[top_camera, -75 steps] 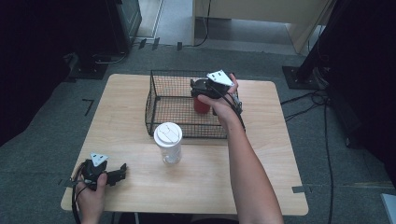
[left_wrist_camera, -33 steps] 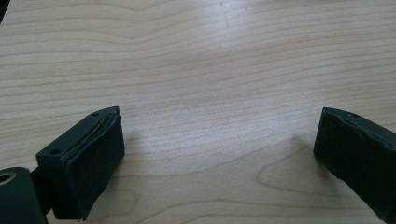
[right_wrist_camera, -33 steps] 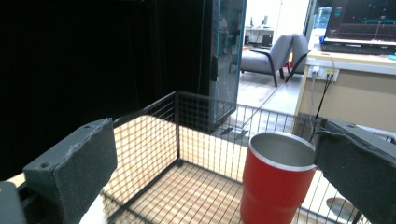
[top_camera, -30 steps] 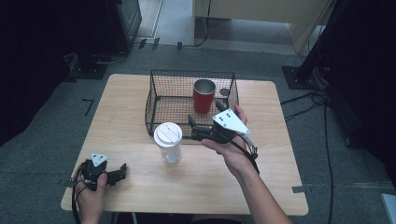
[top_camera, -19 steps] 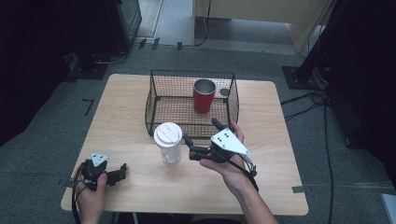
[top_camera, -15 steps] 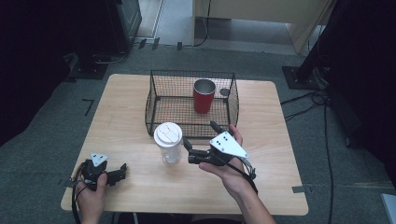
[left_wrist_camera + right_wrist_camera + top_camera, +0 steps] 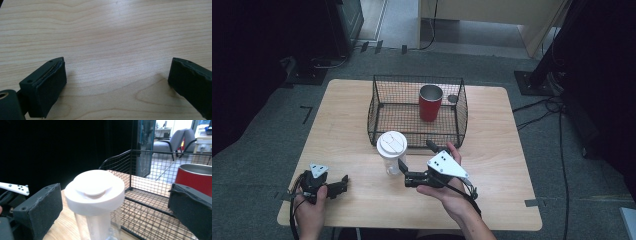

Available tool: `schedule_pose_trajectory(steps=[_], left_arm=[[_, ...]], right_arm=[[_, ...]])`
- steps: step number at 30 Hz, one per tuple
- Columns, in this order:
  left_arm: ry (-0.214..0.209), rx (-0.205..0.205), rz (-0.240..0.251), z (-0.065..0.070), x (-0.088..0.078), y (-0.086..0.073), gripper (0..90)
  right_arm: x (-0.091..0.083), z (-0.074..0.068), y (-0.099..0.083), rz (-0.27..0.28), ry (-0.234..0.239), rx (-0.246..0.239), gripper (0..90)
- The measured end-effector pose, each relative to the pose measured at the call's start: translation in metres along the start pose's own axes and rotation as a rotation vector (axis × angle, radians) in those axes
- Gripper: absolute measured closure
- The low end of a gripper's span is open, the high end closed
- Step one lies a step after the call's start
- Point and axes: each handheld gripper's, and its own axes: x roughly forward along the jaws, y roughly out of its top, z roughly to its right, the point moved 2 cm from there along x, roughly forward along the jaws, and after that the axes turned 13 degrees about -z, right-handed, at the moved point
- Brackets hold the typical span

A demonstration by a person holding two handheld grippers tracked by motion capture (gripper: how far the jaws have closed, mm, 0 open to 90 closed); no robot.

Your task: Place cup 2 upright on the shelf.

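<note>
The high view is evenly lit from above: the wooden surface (image 7: 512,150) is bright, while the room to the left and right falls into near black. Shadows beneath things are short and soft. The left gripper view is sharp on the grain, with faint shadows beside the jaws. In the right gripper view the white lid (image 7: 95,188) is soft and glaring, and the background office is washed out.
</note>
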Motion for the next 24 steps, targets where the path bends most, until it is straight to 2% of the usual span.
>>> schedule_pose_trajectory(steps=[7,14,24], left_arm=[[0.000,0.000,0.000,0.000,0.000,0.000,2.5],[0.000,-0.001,0.001,0.000,0.000,0.000,2.5],[0.000,0.000,-0.001,0.000,0.000,0.000,2.5]], right_arm=[[0.013,-0.010,-0.004,-0.019,0.037,-0.008,0.0],[0.026,-0.014,-0.006,-0.033,0.040,-0.003,0.0],[0.051,-0.020,-0.009,-0.056,0.018,-0.009,0.0]])
